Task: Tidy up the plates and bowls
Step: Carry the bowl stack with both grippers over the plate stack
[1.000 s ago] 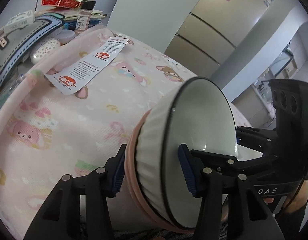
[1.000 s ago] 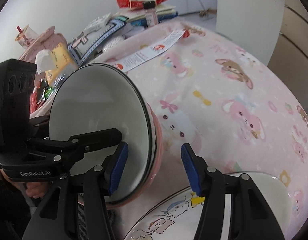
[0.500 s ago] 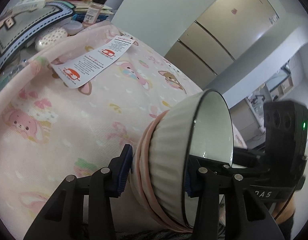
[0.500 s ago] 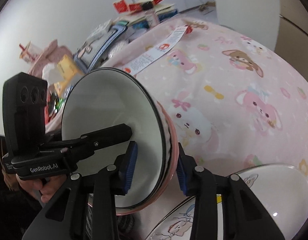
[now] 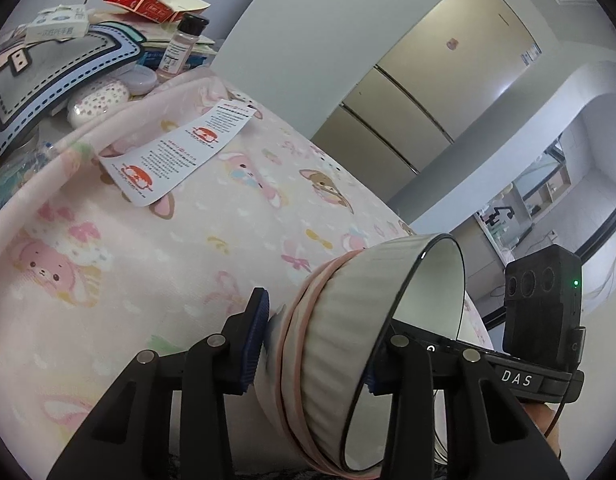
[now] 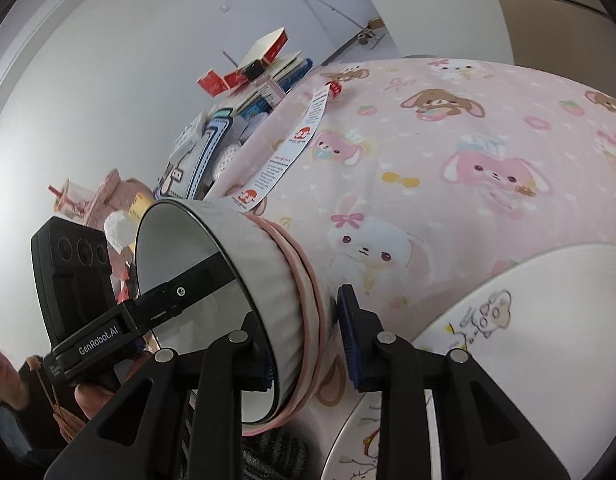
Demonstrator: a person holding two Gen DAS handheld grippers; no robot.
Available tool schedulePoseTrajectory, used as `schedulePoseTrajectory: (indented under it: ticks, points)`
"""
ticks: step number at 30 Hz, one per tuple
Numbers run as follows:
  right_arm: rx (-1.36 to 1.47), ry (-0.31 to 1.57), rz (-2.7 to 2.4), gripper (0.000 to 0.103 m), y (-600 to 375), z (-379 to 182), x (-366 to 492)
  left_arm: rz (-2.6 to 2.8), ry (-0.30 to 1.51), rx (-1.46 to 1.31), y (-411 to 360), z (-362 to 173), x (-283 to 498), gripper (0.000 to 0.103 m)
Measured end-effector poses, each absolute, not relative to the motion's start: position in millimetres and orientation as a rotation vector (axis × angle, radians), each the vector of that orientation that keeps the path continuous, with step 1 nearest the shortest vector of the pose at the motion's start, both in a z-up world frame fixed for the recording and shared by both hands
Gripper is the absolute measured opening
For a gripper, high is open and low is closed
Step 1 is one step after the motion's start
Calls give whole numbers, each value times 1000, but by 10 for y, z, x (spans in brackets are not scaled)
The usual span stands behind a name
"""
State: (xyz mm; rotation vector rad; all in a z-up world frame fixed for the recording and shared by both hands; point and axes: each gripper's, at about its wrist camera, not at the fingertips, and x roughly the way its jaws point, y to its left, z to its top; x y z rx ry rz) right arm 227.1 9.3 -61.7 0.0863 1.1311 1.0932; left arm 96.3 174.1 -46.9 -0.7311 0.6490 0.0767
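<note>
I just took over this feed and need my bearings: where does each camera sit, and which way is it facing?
Left wrist: on the left gripper, looking along its fingers at the tilted bowl stack, pink cloth and clutter beyond; the right gripper comes in from the right.
Right wrist: on the right gripper, facing the same bowl stack from the opposite side; the left gripper comes in from the left, a plate at lower right.
Shared: bowl stack, cloth, leaflet, both grippers.
</note>
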Motion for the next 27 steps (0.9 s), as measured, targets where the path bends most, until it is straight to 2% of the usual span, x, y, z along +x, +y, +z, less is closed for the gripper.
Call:
schedulePoseTrajectory:
  ticks: [7, 18, 27]
  points:
    - [192, 1079, 1071, 26, -69, -580, 2252, 55, 612, -669, 1645, -349, 944, 40]
    - [202, 962, 1055, 26, -265, -224, 2101, 5, 529, -605, 1506, -84, 837, 38]
    - [303, 910, 992, 27, -962, -3, 2077, -80, 553, -510, 890, 207, 961, 34]
